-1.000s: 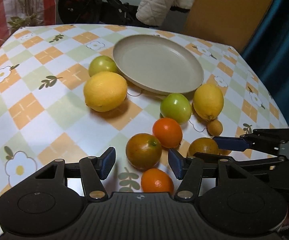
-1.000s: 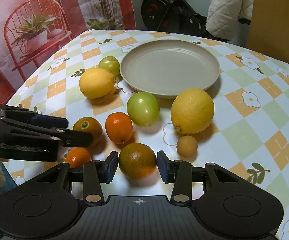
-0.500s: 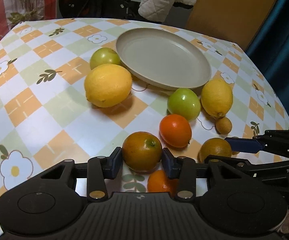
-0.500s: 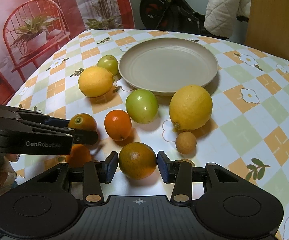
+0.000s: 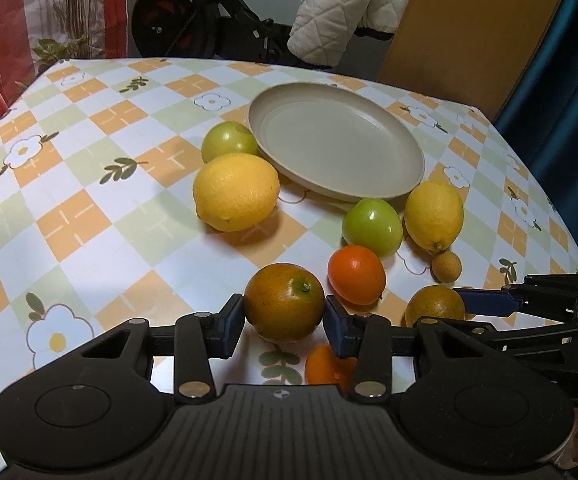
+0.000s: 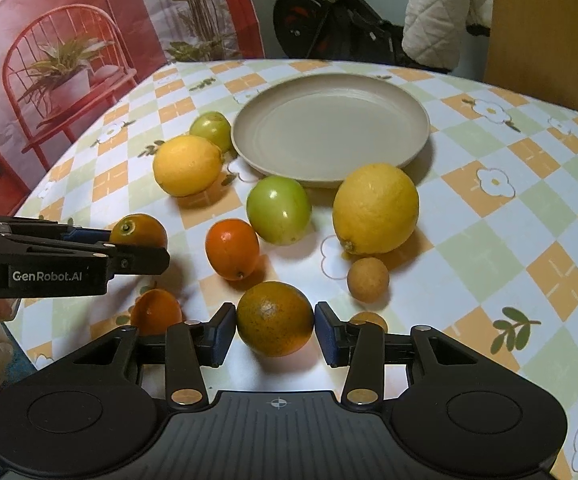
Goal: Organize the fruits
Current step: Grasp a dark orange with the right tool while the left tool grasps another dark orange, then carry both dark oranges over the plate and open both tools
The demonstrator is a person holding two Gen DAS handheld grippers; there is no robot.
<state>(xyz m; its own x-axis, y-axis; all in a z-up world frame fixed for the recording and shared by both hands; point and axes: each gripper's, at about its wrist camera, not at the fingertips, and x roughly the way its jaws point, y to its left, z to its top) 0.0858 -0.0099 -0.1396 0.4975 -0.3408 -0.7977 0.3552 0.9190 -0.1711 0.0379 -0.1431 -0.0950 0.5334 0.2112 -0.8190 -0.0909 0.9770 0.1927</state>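
Tongs on the left (image 5: 285, 322) have just closed onto a green-tinged orange (image 5: 284, 307); right tongs (image 6: 275, 332) clasp a speckled orange (image 6: 275, 318).

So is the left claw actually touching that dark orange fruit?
Touching. In the left wrist view, both pads of the left claw press against the sides of the dark orange fruit, with no gap showing.

Fruits (image 5: 236, 192) on table (image 5: 89, 184), before plate (image 5: 409, 176)
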